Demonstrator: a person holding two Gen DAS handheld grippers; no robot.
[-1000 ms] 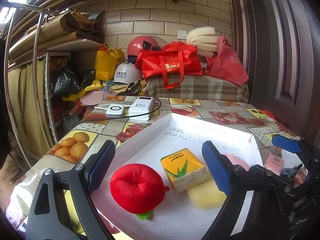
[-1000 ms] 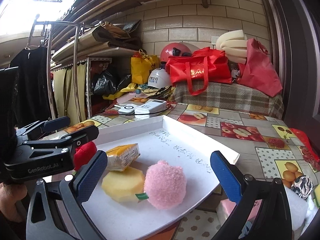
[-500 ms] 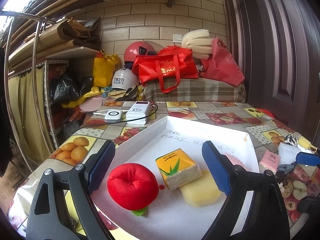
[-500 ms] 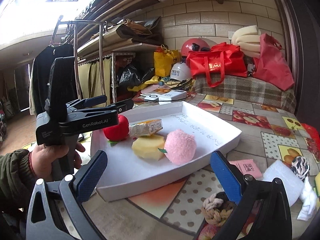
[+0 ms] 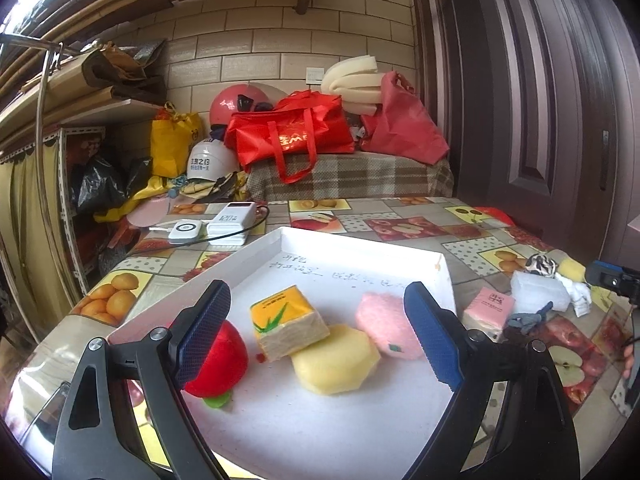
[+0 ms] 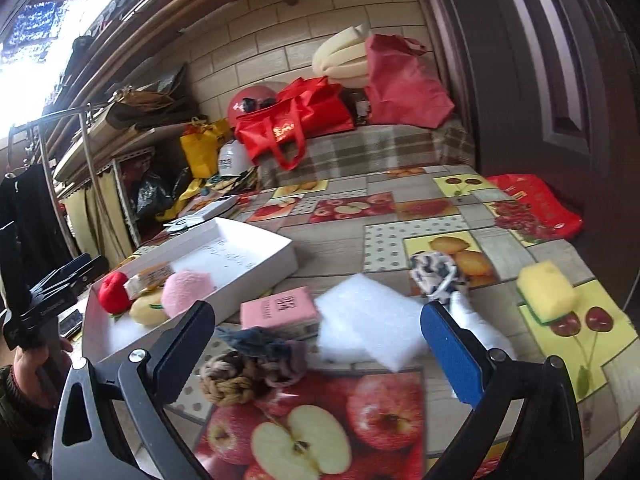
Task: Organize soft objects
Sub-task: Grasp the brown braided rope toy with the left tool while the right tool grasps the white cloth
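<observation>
A white tray (image 5: pixel 360 248) holds a red plush fruit (image 5: pixel 218 354), a yellow tissue pack (image 5: pixel 286 322), a yellow sponge block (image 5: pixel 334 364) and a pink fuzzy ball (image 5: pixel 380 320). My left gripper (image 5: pixel 318 332) hovers open and empty over the tray's near side. My right gripper (image 6: pixel 320 352) is open and empty above loose items right of the tray (image 6: pixel 256 256): a pink tissue pack (image 6: pixel 280 306), white foam sheet (image 6: pixel 372 320), knotted scrunchies (image 6: pixel 248 364), a patterned scrunchie (image 6: pixel 434 272) and a yellow sponge (image 6: pixel 546 292).
The table (image 6: pixel 420 208) has a fruit-print cloth. A power bank (image 5: pixel 232 224) and a white charger (image 5: pixel 184 232) lie behind the tray. Red bags (image 5: pixel 296 136) and helmets (image 5: pixel 208 164) sit at the back. A dark door (image 5: pixel 560 100) stands on the right.
My right gripper has swung right and down, away from the tray, to the loose items on the cloth. My left gripper has pulled back slightly and the pink ball has come into its view.
</observation>
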